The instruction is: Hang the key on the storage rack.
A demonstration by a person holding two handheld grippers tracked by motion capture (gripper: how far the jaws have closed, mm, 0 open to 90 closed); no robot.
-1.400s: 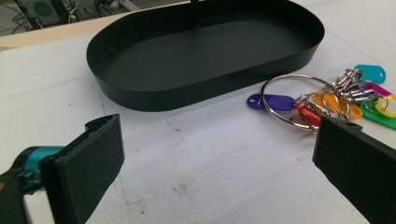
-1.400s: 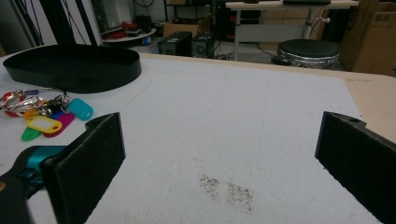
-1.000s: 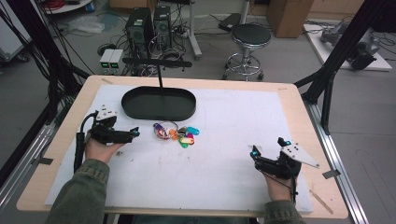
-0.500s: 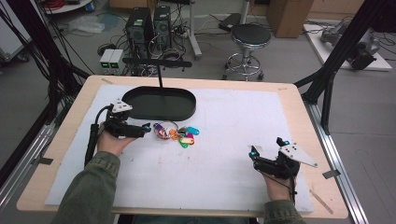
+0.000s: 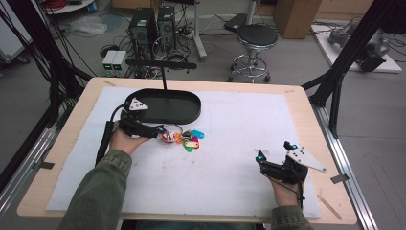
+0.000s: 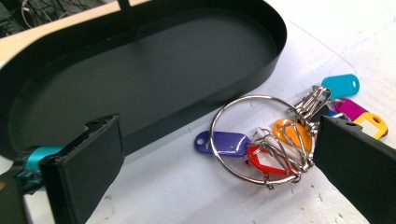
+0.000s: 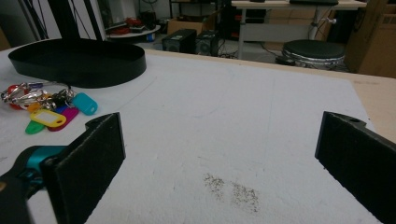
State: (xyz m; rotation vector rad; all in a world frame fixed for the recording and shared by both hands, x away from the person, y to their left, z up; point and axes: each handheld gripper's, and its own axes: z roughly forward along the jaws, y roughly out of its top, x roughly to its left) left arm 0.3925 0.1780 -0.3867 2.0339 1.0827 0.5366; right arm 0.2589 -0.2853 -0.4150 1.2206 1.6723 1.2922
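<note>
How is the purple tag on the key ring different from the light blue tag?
The purple plastic tag lies inside the big silver metal ring, near the left gripper; the light blue plastic tag lies outside that ring, farther from it. The purple tag's hole end points toward the black oval tray; the light blue tag's hole end points away from it. Both are small rounded tags lying flat on the white mat.

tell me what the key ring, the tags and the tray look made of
Key ring: polished metal, by its bright glints. Tags: likely glossy plastic, in saturated colours with soft highlights. Tray: matte black, thin-walled; metal or plastic, hard to tell.
</note>
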